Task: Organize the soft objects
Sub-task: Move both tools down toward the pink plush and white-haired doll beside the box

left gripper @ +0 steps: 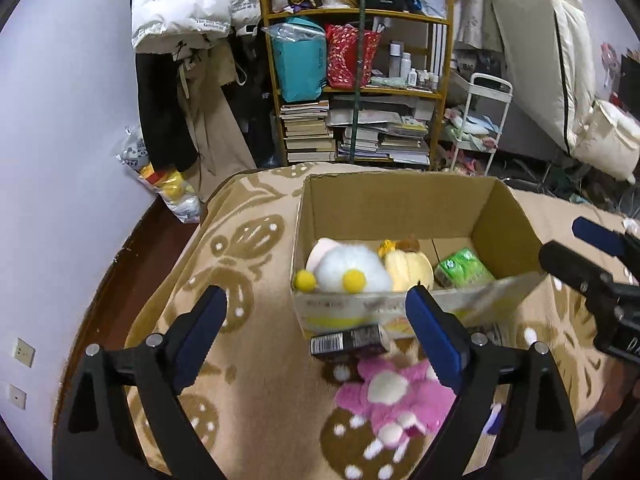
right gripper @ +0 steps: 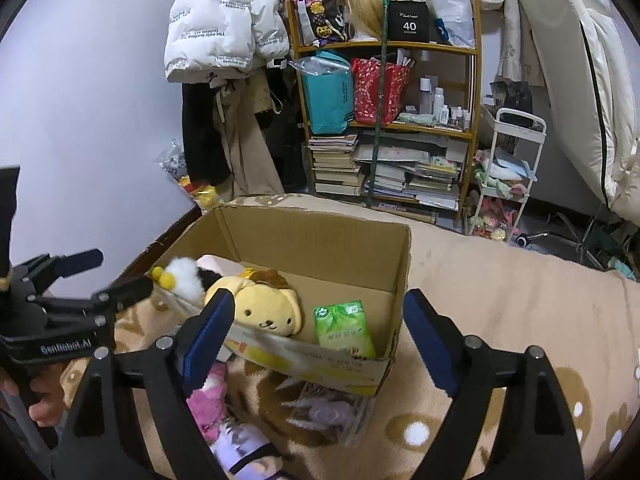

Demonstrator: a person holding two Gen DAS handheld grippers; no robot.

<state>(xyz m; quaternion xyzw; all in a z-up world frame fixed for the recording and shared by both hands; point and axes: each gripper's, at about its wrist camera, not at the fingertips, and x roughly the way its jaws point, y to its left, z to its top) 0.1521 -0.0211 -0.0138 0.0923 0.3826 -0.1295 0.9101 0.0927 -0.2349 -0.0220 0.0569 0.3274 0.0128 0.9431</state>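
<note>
Blue-padded, your left gripper (left gripper: 316, 316) and right gripper (right gripper: 320, 320) both tilt downward toward the cardboard box (left gripper: 400, 204), jaws wide apart, holding nothing.

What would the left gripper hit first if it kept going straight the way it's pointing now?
Probably the near wall of the cardboard box, roughly centred between the open fingers of the left gripper. The small dark carton lying in front of it might come first; depth is unclear.
</note>
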